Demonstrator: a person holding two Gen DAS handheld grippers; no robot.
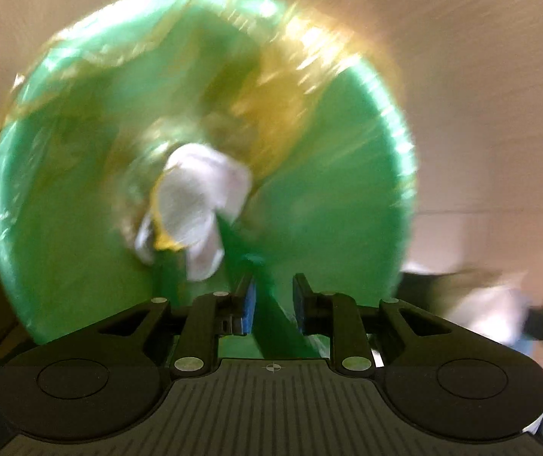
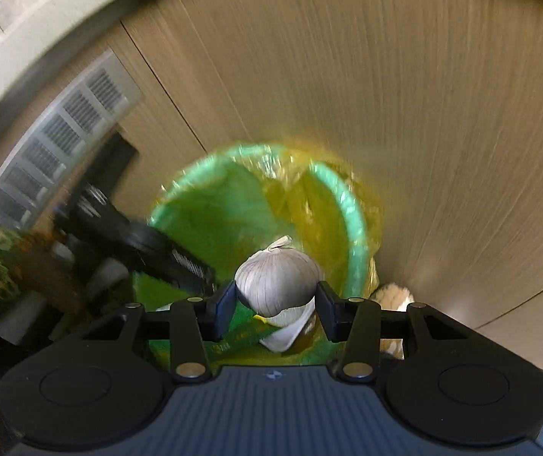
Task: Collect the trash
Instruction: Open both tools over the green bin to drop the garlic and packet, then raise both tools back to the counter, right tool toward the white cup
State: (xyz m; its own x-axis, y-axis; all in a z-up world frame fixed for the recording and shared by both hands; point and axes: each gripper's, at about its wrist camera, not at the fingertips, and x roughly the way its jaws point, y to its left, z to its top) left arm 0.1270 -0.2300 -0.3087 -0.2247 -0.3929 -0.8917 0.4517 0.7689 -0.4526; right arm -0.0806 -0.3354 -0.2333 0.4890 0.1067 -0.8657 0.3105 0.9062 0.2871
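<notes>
- Gripping a garlic bulb (image 2: 277, 281) in my right gripper (image 2: 276, 302), I am holding it right over the green bin (image 2: 355, 228).
- My left gripper (image 1: 273, 304) is hanging part-open over that bin, a green strip (image 1: 271, 319) between its pads; grip unclear.
- White crumpled paper (image 1: 199, 205) is lying inside the bin's yellow liner (image 2: 309, 197).

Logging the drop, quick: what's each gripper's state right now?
Left gripper: green strip between the jaws; too blurred to tell whether it is gripped.
Right gripper: closed on garlic.
</notes>
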